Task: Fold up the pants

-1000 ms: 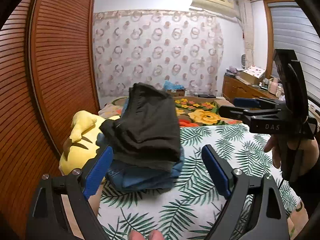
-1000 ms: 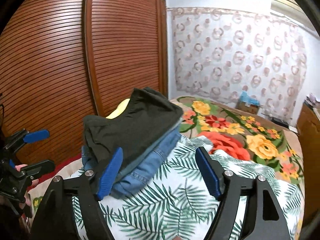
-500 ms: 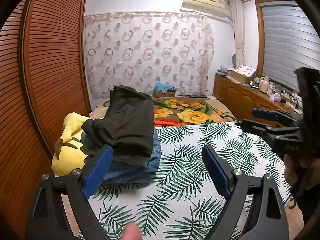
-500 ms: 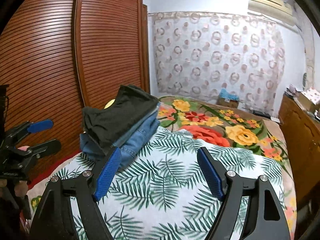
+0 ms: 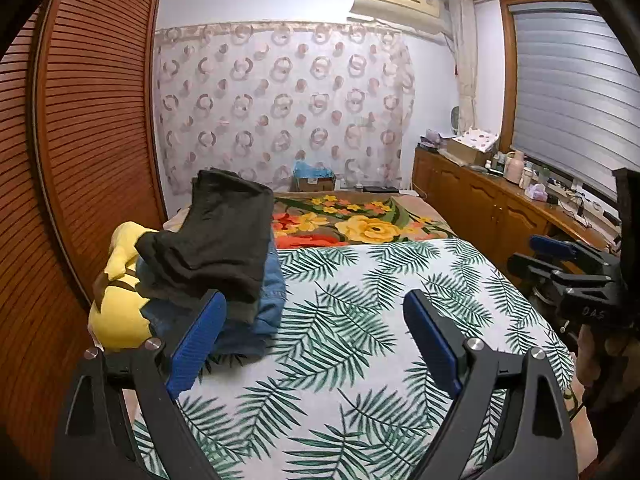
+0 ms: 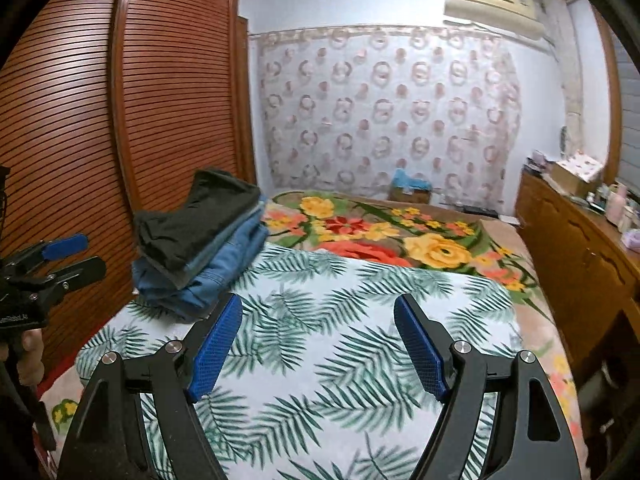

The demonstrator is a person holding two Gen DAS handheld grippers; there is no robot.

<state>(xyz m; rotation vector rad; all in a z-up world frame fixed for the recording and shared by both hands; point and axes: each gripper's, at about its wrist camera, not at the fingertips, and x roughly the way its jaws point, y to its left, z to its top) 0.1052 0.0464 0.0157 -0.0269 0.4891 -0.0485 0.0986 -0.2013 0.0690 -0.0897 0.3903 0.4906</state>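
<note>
A folded pair of dark pants (image 5: 216, 236) lies on top of a stack of folded blue jeans (image 5: 264, 312) at the left side of the bed; the stack also shows in the right wrist view (image 6: 200, 240). My left gripper (image 5: 314, 320) is open and empty, held above the palm-leaf sheet (image 5: 360, 320), just right of the stack. My right gripper (image 6: 318, 328) is open and empty, further back over the sheet. Each gripper shows in the other's view, the right one (image 5: 568, 264) and the left one (image 6: 52, 260).
A yellow plush toy (image 5: 116, 292) lies behind the stack by the slatted wooden wardrobe (image 5: 80, 140). A floral blanket (image 5: 352, 224) covers the far bed. A wooden cabinet (image 5: 500, 208) with small items runs along the right wall.
Both grippers have pulled back and away from the stack of folded pants, which now looks smaller and further off. Both stay open and empty.
</note>
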